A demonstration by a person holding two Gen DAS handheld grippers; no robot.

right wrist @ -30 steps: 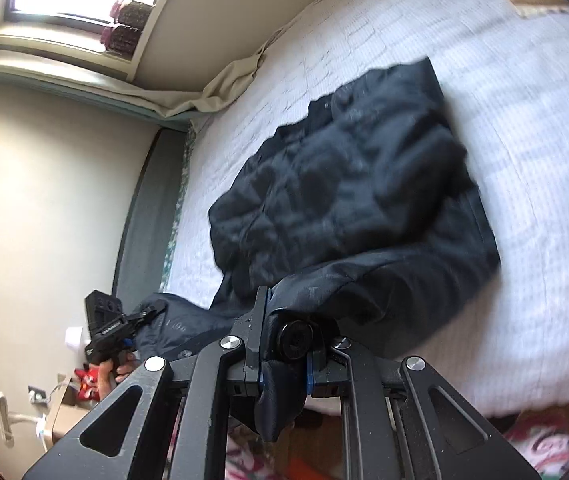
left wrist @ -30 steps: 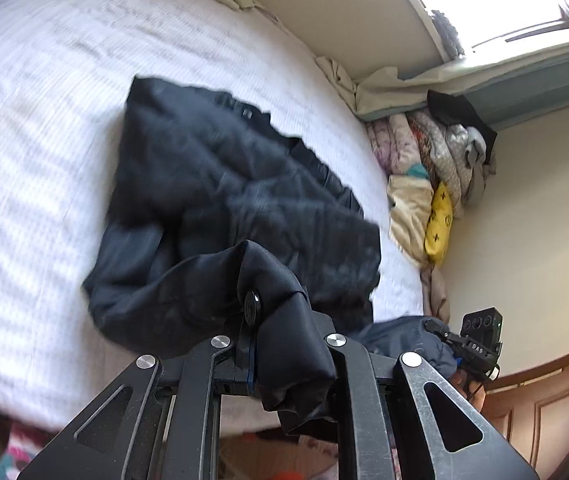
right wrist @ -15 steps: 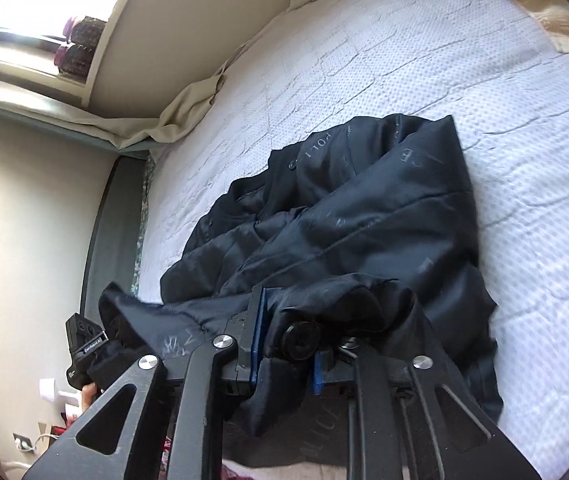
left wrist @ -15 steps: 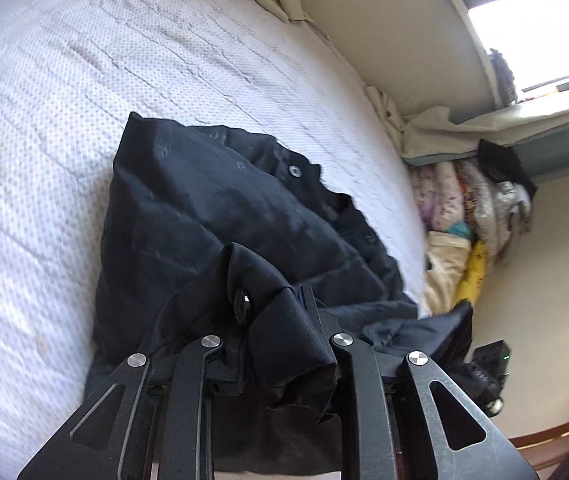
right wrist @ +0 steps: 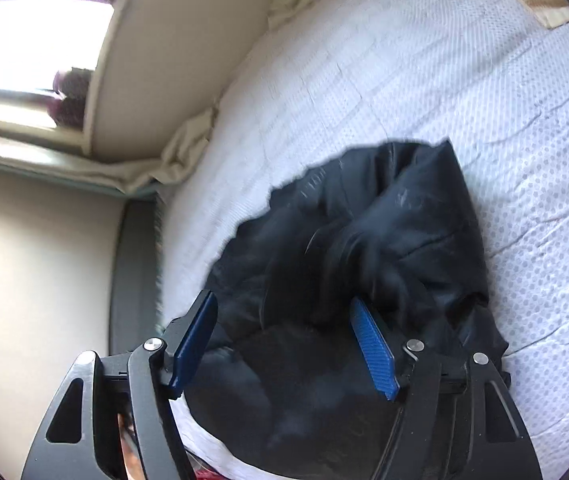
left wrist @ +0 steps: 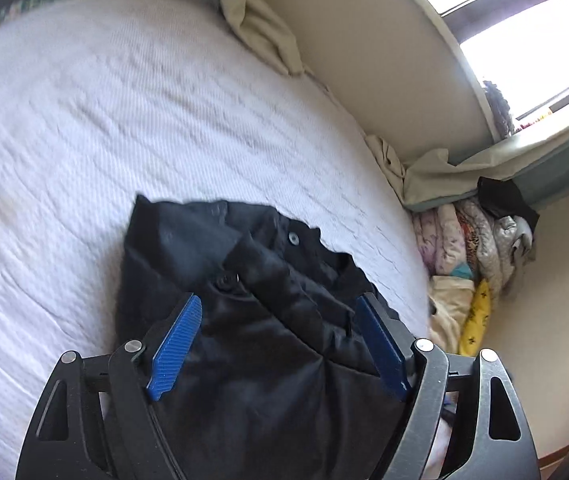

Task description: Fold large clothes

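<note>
- Both sets of jaws are opening: the left gripper [left wrist: 280, 344] and right gripper [right wrist: 284, 344] stand spread, pads clear of cloth.
- The dark jacket [left wrist: 244, 300] lies bunched on the bed [left wrist: 84, 120], at its near edge.
- Best now: draw both grippers straight back from the jacket, so nothing snags and the fold holds.

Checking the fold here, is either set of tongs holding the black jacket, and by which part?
Nothing is held. Both the left tongs and right tongs are opening, pads clear of the black jacket lying between them on the bed.
</note>
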